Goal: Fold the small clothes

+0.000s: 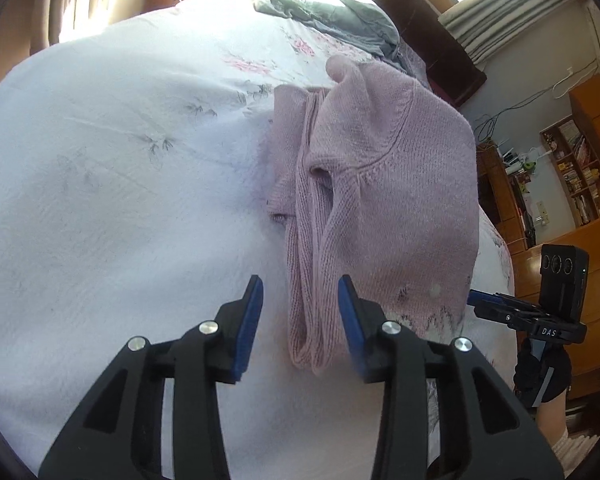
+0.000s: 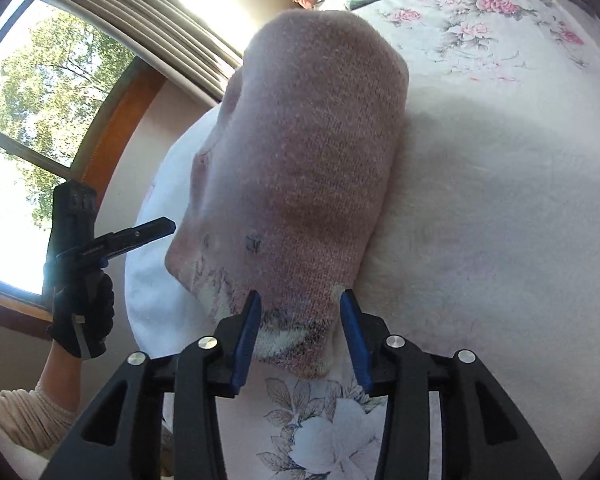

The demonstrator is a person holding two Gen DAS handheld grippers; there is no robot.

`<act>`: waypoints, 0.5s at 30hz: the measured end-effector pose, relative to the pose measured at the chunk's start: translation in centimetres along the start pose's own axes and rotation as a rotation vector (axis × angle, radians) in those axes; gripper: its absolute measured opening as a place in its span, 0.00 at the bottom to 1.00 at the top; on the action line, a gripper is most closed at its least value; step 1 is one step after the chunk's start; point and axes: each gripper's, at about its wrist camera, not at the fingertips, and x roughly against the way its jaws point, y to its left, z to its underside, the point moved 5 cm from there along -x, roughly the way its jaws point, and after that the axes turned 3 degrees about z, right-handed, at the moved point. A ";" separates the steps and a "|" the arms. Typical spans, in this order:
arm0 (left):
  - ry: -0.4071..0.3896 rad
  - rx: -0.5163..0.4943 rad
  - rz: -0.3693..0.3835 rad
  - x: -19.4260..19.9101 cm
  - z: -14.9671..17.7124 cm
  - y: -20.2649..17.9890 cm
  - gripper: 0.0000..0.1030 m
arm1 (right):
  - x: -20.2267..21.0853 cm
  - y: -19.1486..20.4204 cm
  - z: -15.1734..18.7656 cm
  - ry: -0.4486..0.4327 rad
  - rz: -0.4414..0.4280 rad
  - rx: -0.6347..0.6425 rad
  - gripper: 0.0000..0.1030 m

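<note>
Left wrist view: we held both grippers, left and right, jaws apart and empty, over a pink knit sweater on the floral bedspread.

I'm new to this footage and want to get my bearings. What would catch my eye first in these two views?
The pink knitted garment dominates both views, lying bunched on a white floral bedspread. The left gripper is open, its blue-padded fingers either side of the garment's near end; the right gripper is open around its patterned hem. A grey garment lies crumpled at the far end of the bed.
</note>
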 end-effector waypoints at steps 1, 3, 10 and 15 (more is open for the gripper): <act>-0.018 -0.008 -0.008 0.2 -1.3 -0.1 0.39 | 0.6 0.1 -1.1 -0.022 0.009 0.008 0.43; -0.040 -0.029 0.010 -0.2 -4.2 -0.6 0.42 | 1.3 0.4 -3.6 -0.062 0.039 0.027 0.43; -0.023 -0.028 0.044 -6.0 -12.0 -2.4 0.53 | 0.4 0.9 -9.0 -0.097 0.109 0.063 0.47; 0.052 0.034 0.140 -9.7 -12.8 -2.3 0.18 | -1.3 0.5 -9.8 -0.089 0.122 0.064 0.50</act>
